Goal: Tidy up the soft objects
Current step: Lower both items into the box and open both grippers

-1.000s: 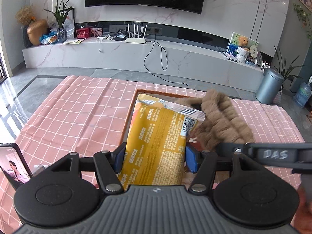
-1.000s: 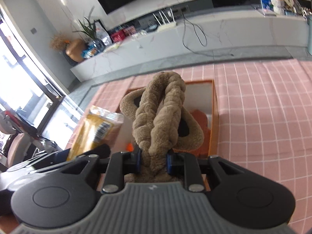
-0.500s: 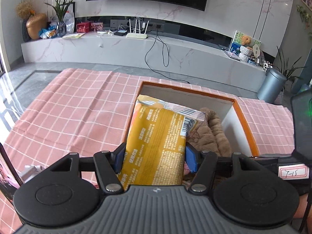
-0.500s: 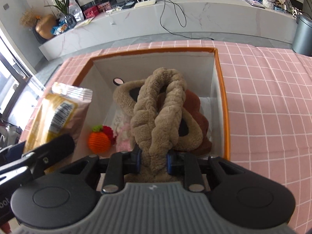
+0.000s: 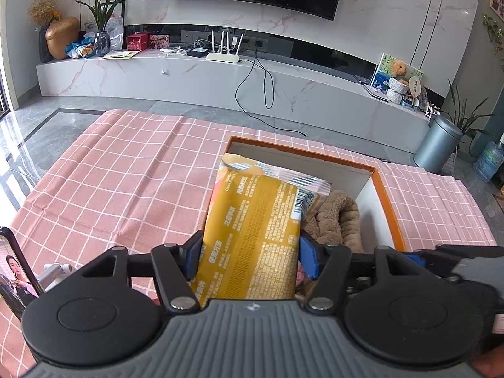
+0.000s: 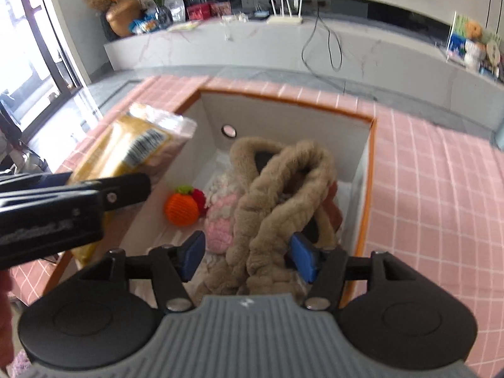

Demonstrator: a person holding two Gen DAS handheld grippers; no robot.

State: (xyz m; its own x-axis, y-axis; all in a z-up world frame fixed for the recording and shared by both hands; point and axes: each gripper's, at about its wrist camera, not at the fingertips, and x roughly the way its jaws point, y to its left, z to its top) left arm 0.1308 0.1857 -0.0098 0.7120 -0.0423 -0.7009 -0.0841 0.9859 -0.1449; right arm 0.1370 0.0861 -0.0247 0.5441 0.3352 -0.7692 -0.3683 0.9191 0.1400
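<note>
Cloth, pink check [image 5: 126, 182], runs bare across the whole left half of your left wrist view, out to its far edge by the grey floor; a phone [image 5: 12, 271] stands at the near left corner. Your left gripper [image 5: 250, 252] is clenched on the yellow packet [image 5: 252, 236], blue pads pressing both its sides. The packet tilts away from you, its sealed top end reaching over the near left wall of the orange-rimmed box [image 5: 386, 201]. Just right of the packet, inside the box, lies the tan plush piece [image 5: 341, 217].

In your right wrist view the packet [image 6: 132, 148] hangs at the box's left rim [image 6: 371, 163], with the left tool's black body crossing in front of it. On the box floor: an orange knitted ball [image 6: 182, 209] near the left wall, a pink-and-white knitted item [image 6: 220, 220] beside it, then the tan plush [image 6: 277, 208] heaped toward the right wall. Your right gripper [image 6: 247, 256] stands released, pads spread either side of the plush's near end. Right of the box, cloth lies bare to the frame edge.
</note>
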